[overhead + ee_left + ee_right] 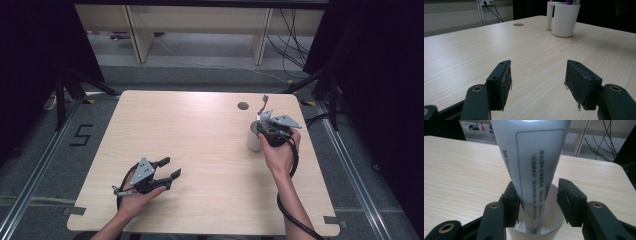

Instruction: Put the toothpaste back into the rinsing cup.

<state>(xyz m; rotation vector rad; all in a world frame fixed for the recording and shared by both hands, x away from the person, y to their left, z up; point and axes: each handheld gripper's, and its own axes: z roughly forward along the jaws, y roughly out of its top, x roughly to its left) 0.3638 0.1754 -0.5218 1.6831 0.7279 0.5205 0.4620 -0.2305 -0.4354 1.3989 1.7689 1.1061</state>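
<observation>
Pale wood surface [200,150], item: white tube [534,170], standing base-down in white cup [556,220]. Your right gripper [537,202] flanks it, jaws parted; withdraw straight upward, clear of tube. Left gripper [537,82]: wide, empty.

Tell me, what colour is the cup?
The cup is white, clearest in the left gripper view.

Even overhead light falls on my worktop [200,135], with black, dim surroundings at both sides. My hands throw only faint shadows. In my right gripper view, glare whitens the tube [531,157] top; my near fingers [501,85] look slightly soft.
</observation>
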